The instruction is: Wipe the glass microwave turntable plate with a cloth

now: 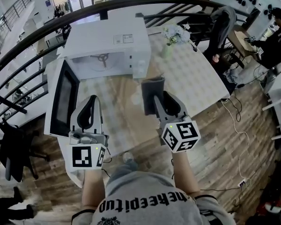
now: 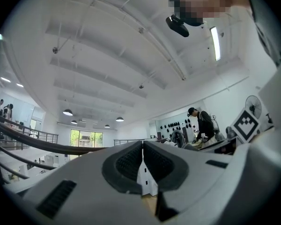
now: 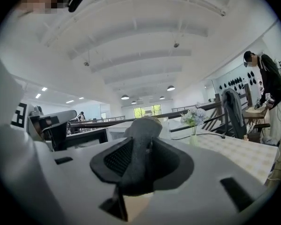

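Mezzanine room, wooden floor; bench under checked cover. Microwave at 11 o'clock, door open; glass plate not distinguishable inside. Left claw clenched on nothing, pads meeting, seen only in left gripper view. Right claw grasping grey cloth above bench. Flower vase at 1 o'clock.

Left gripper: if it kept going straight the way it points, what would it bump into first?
Most likely the white microwave oven, at its open front: the left gripper, jaws shut and empty, aims straight toward it. Depth is hard to judge.
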